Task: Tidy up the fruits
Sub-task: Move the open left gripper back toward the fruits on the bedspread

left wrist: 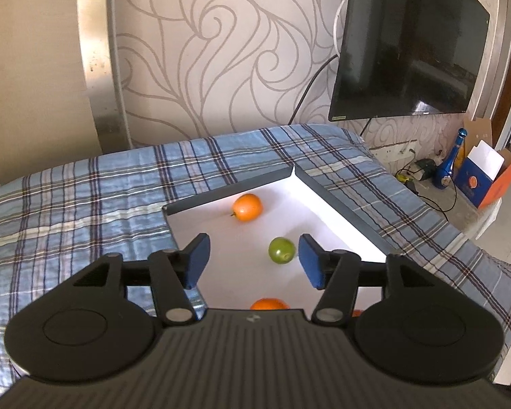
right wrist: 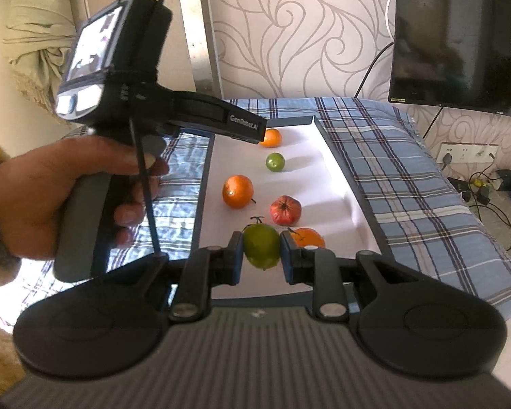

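Nearest in our left wrist view, our left gripper (left wrist: 253, 260) stands spread with nothing between its pads, above the white tray (left wrist: 340, 218) where a small green fruit (left wrist: 281, 250) lies loose. In the right wrist view, our right gripper (right wrist: 259, 254) pinches a larger green fruit (right wrist: 260, 247) over that tray's (right wrist: 327, 156) near end.

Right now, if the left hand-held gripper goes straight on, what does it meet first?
Probably the small green fruit, lying slightly right of centre between the open left hand-held gripper; depth is unclear, so it might meet the white tray floor instead.
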The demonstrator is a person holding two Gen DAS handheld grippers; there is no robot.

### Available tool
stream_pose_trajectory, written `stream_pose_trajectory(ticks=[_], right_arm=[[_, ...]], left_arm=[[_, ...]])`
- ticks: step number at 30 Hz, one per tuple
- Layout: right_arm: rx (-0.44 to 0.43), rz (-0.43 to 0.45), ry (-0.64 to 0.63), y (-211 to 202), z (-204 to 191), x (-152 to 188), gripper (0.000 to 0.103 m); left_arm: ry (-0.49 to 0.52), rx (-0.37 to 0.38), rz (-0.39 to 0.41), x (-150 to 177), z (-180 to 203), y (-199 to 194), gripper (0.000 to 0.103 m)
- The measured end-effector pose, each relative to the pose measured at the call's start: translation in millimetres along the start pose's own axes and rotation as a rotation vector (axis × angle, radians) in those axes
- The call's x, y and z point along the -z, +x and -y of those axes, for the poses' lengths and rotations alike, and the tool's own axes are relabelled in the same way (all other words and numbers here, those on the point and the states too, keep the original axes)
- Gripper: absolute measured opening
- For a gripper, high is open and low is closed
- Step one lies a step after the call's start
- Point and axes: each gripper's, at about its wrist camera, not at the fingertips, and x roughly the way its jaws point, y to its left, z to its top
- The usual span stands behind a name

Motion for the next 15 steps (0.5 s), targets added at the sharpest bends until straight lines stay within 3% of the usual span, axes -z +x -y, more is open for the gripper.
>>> stream_pose_trajectory(ticks=[15], right_arm=[[-0.016,0.005,0.024,1,-2,1,0.026]], left_arm=[[0.005,0.024,0.007,13,-3,-32,0.065]])
